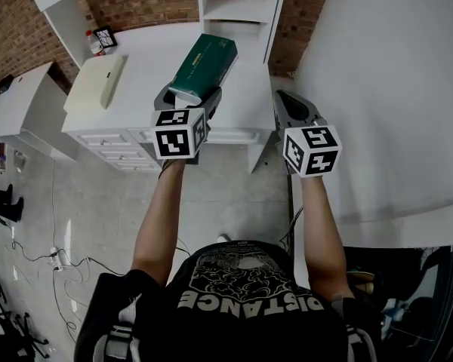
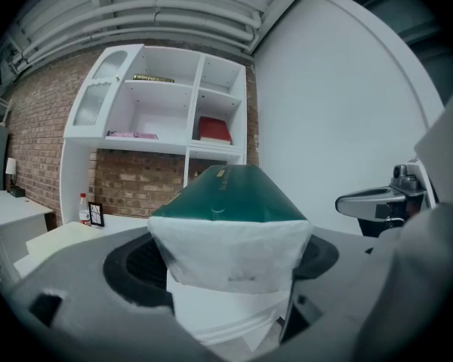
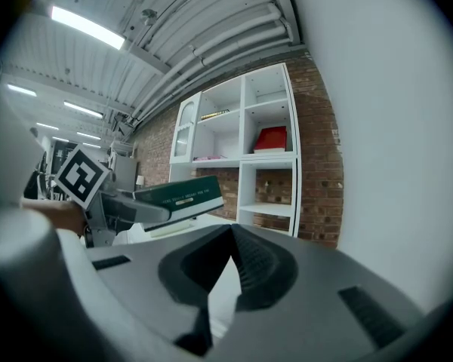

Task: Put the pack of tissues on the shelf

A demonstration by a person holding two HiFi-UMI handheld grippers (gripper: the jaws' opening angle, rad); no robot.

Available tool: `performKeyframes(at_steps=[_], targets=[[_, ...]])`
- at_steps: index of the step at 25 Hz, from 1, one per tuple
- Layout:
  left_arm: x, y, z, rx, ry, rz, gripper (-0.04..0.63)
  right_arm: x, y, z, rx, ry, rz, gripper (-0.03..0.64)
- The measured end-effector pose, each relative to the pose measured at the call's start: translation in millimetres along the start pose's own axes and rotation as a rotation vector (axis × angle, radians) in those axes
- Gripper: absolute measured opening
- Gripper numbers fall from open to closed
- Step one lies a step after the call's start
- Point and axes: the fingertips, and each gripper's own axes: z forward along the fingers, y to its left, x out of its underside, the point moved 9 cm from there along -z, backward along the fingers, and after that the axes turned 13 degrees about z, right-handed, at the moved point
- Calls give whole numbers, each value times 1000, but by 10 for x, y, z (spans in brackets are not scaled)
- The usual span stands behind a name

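Ahead of our fingertips [image 3: 325, 277] the white shelf unit [image 3: 245, 142] faces us open-fronted. A red object [image 3: 271, 139] fills one right-hand compartment, and the compartment below [image 3: 275, 187] lies clear. A white wall [image 3: 392, 127] hems their right.

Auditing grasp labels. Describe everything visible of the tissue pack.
The tissue pack is a long, box-shaped soft pack. It has a dark green top with a line of small pale print, white sides and a creased white wrapper end nearest the holder. It looks intact. The left gripper clamps its near end between both jaws. The rest juts forward in the air, pointing toward the white shelf unit. Nothing else touches it.
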Motion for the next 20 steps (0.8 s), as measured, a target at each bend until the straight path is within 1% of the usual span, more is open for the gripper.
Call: performKeyframes(at_steps=[6, 12, 16, 20], targets=[[0, 50, 125, 1, -4, 10, 444, -10, -60, 143, -4, -13, 7, 3], [-15, 112, 402, -1, 0, 16, 445, -3, -257, 373, -7, -17, 19, 3], [-46, 153, 703, -12, 2, 22, 445, -35, -465, 634, -26, -22, 20, 3], [-116, 197, 1151, -25, 2, 30, 444, -105, -792, 969, -38, -24, 18, 3]])
